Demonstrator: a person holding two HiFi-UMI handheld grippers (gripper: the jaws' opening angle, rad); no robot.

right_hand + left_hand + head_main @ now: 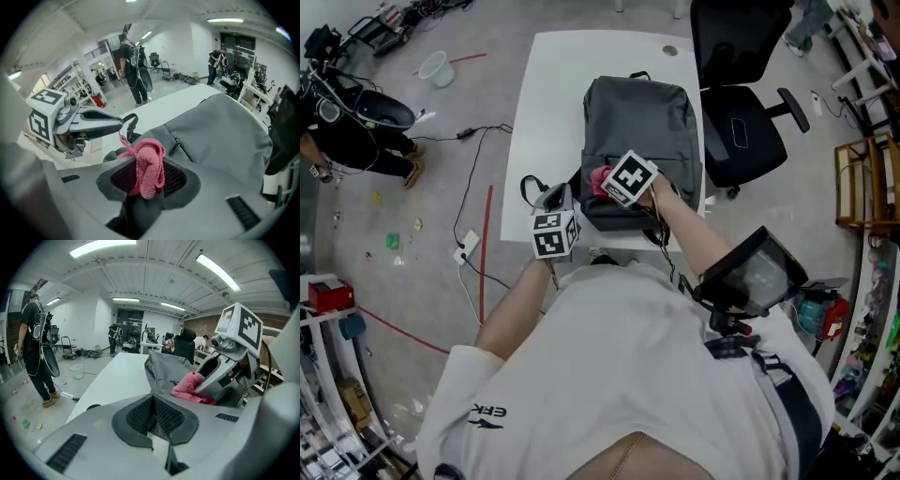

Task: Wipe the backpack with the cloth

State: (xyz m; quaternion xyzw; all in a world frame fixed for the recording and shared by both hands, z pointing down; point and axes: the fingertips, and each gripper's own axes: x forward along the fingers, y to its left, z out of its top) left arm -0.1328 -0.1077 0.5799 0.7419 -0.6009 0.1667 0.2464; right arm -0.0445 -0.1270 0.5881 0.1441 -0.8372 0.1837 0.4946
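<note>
A grey backpack (642, 131) lies flat on the white table (553, 103), and it also fills the right of the right gripper view (220, 126). My right gripper (147, 176) is shut on a pink cloth (147, 164), bunched between its pads. It is held over the backpack's near left corner (602, 181). The left gripper view shows that cloth (187, 386) resting against the backpack (168, 369). My left gripper (153, 401) is shut, with nothing seen between its pads. It hovers by the table's near edge (555, 199), left of the backpack, close to a black strap (131, 124).
A black office chair (741, 103) stands against the table's right side. A person in black (356, 131) stands on the floor far left, with a white bucket (439, 67) and cables (473, 253) nearby. Wooden shelving (867, 183) lines the right.
</note>
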